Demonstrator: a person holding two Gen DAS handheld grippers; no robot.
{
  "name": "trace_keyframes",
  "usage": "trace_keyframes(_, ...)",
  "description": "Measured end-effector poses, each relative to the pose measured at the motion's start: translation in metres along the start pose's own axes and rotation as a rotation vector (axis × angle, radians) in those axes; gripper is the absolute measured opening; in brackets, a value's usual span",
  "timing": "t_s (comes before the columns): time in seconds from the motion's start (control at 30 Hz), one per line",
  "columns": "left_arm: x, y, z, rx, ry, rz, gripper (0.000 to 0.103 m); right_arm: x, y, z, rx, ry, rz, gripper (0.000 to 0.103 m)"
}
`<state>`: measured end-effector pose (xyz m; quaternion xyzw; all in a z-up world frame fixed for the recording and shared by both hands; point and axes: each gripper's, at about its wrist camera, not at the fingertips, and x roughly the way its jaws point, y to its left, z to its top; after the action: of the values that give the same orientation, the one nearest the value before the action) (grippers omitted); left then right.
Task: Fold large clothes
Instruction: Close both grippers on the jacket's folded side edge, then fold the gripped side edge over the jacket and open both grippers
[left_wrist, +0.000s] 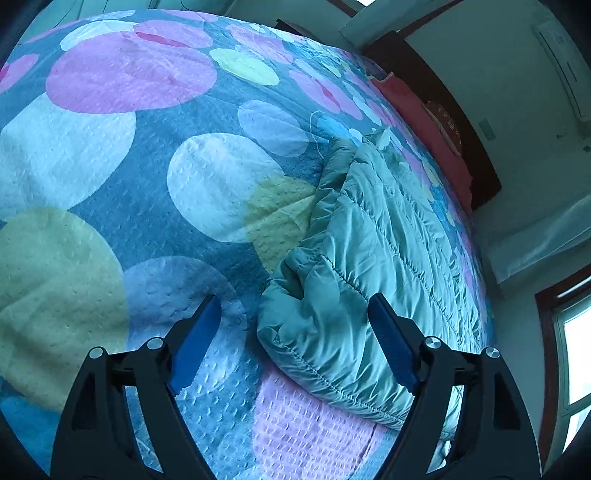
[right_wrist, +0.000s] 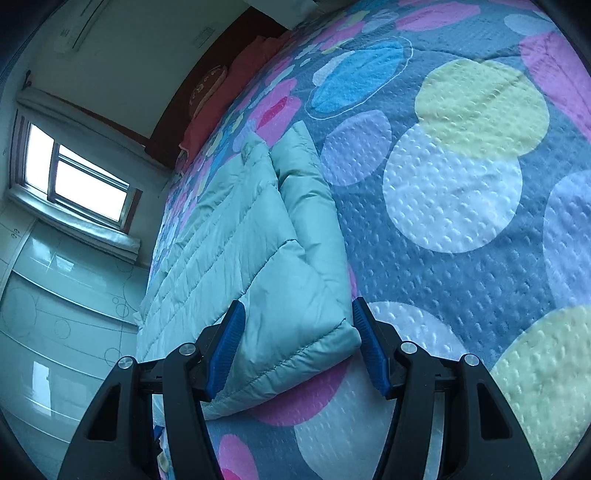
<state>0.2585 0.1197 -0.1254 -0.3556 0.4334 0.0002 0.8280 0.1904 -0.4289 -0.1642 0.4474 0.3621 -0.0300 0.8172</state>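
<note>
A pale green quilted puffer jacket lies folded into a long strip on the bed, near the side by the window. In the left wrist view my left gripper is open and hangs over the jacket's near rounded end. That end lies between and below the blue pads, and neither pad presses it. In the right wrist view the jacket runs away toward the headboard. My right gripper is open and straddles its near corner. The corner fills the gap between the pads but looks flat and unpinched.
The bed is covered by a blue bedspread printed with large coloured circles. Red pillows and a dark headboard lie at the far end. A window and glossy wardrobe doors stand beyond the bed's edge beside the jacket.
</note>
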Motion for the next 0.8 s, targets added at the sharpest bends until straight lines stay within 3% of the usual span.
trace_keyframes(0.03, 0.001, 0.001, 0.002, -0.011, -0.005, -0.004, 0.081, 0.001, -0.001, 0.000, 0.011, -0.009, 0.002, 0.058)
trace_keyframes(0.1, 0.003, 0.000, 0.003, -0.008, -0.011, 0.006, 0.080, 0.004, -0.002, -0.001, 0.017, -0.007, 0.000, 0.044)
trace_keyframes(0.17, 0.006, -0.005, 0.003, 0.032, -0.013, 0.031, 0.059, 0.007, -0.002, -0.003, 0.010, 0.002, 0.011, 0.033)
trace_keyframes(0.23, 0.012, -0.007, 0.002, 0.047, 0.017, -0.010, 0.034, 0.006, -0.001, -0.005, 0.001, 0.000, 0.016, 0.023)
trace_keyframes(0.33, 0.012, -0.007, -0.002, 0.039, 0.015, -0.024, 0.020, 0.003, 0.002, -0.010, -0.014, -0.010, 0.022, 0.016)
trace_keyframes(0.47, 0.005, -0.012, -0.004, 0.082, 0.001, -0.019, 0.011, -0.007, 0.004, -0.019, -0.042, -0.023, 0.019, 0.014)
trace_keyframes(0.8, -0.025, -0.006, -0.019, 0.112, 0.010, -0.041, 0.008, -0.033, -0.003, -0.038, -0.042, -0.018, 0.027, 0.013)
